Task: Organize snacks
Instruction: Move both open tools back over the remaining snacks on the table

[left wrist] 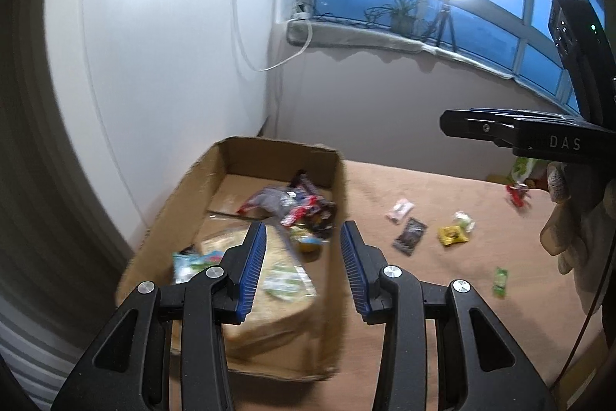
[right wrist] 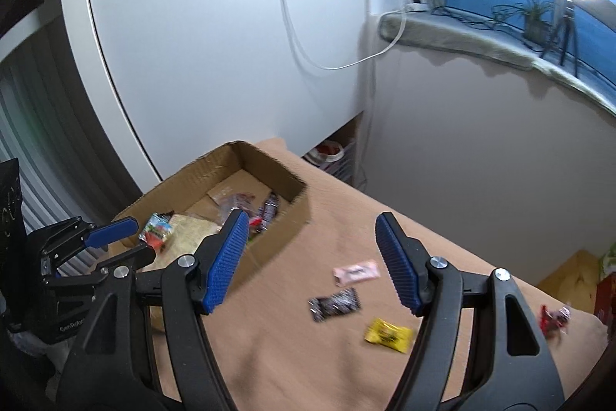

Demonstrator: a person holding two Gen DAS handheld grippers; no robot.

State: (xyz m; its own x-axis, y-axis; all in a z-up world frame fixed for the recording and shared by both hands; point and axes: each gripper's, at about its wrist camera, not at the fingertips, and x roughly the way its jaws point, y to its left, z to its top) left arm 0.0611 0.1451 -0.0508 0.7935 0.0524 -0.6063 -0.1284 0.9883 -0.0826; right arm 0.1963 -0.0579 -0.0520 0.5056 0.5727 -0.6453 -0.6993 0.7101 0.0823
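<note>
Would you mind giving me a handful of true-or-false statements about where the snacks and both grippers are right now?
1. The cardboard box already holds several snack packets. True.
2. The right gripper is clamped on a yellow packet. False: its jaws stand apart with nothing between them, and the yellow packet lies on the tan cloth.
3. The left gripper is empty. True.
4. The pink packet lies inside the box. False: it lies on the cloth outside it.
5. The black packet lies between the pink and yellow ones. True.
</note>
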